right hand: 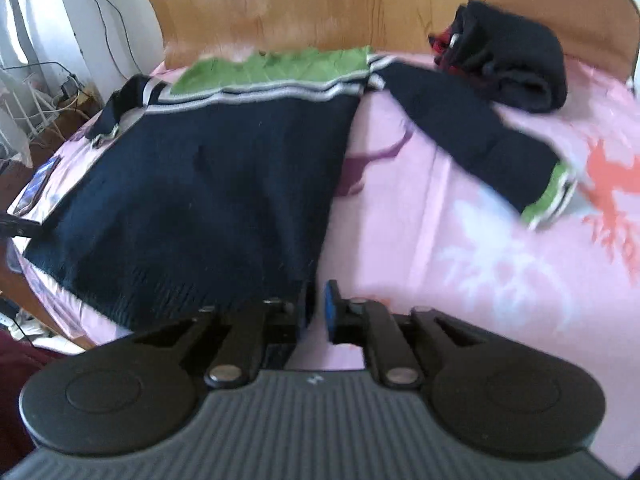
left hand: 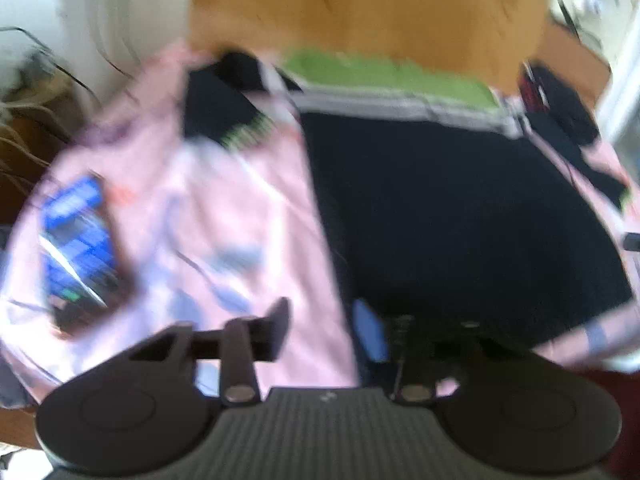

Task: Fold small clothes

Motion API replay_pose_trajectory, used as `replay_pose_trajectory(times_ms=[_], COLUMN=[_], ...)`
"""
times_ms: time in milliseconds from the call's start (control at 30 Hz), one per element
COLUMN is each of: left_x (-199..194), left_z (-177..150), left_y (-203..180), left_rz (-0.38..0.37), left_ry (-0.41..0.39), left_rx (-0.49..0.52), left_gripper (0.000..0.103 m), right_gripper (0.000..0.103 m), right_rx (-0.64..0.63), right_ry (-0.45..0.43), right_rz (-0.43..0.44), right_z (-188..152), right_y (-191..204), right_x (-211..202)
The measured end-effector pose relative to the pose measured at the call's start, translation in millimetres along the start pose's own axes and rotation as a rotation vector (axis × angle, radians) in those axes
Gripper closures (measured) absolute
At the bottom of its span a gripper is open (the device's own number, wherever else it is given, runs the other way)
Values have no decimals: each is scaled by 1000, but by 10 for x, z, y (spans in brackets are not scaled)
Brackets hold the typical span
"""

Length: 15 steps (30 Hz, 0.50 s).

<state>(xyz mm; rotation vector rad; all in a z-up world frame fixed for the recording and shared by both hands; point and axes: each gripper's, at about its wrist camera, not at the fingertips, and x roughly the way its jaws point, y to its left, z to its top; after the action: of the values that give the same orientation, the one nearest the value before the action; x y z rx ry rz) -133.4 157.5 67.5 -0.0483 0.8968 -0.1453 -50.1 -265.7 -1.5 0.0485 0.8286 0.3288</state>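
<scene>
- One small navy sweater (right hand: 208, 184) lies flat on a pink patterned bedsheet (right hand: 460, 240), its green yoke toward a wooden headboard (right hand: 320, 4). It is spread out, I judge, so that it can be folded where it lies.
- My right gripper (right hand: 317, 312) sits at the sweater's near bottom corner, on its right edge. Its two fingers are drawn almost together with only a thin gap between the blue pads (right hand: 331, 310). The hem seems to reach into that gap, but I cannot tell whether cloth is actually pinched.
- My left gripper (left hand: 326, 330) hovers at the sweater's near left edge in the left wrist view. Its fingers stand spread apart and hold nothing; one is over the pink sheet, the other over the dark knit. This view is blurred, so fine detail is lost.
- The sweater's two sleeves differ: one sleeve (right hand: 472, 128) stretches out to the right across the sheet, ending in a green striped cuff, and the other looks tucked near the far left shoulder.
- One dark bundle of clothing (right hand: 508, 60) rests near the headboard, probably already folded and set aside out of the way.
- One blue packet (left hand: 76, 236) lies on the sheet left of the sweater.
</scene>
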Motion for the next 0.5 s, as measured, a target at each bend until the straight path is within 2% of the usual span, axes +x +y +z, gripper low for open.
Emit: replay_pose_trajectory(times_ms=[67, 133, 200, 300, 367, 500], left_x=[-91, -70, 72, 328, 479, 645], left_z=[71, 136, 182, 185, 156, 39], left_y=[152, 240, 243, 159, 85, 19], left_rz=[-3, -9, -33, -96, -110, -116], left_ry=[-95, -166, -214, -233, -238, -213], left_rx=[-74, -142, -192, -220, -209, -177], left_gripper=[47, 44, 43, 43, 43, 43], right_gripper=[71, 69, 69, 69, 68, 52], right_rx=[11, 5, -19, -92, -165, -265], right_ry=[-98, -173, -206, -201, -184, -132], right_rz=[-16, -26, 6, 105, 189, 353], right_z=[187, 407, 617, 986, 1210, 1597], right_y=[-57, -29, 89, 507, 875, 1624], right_x=[-150, -224, -201, 57, 268, 891])
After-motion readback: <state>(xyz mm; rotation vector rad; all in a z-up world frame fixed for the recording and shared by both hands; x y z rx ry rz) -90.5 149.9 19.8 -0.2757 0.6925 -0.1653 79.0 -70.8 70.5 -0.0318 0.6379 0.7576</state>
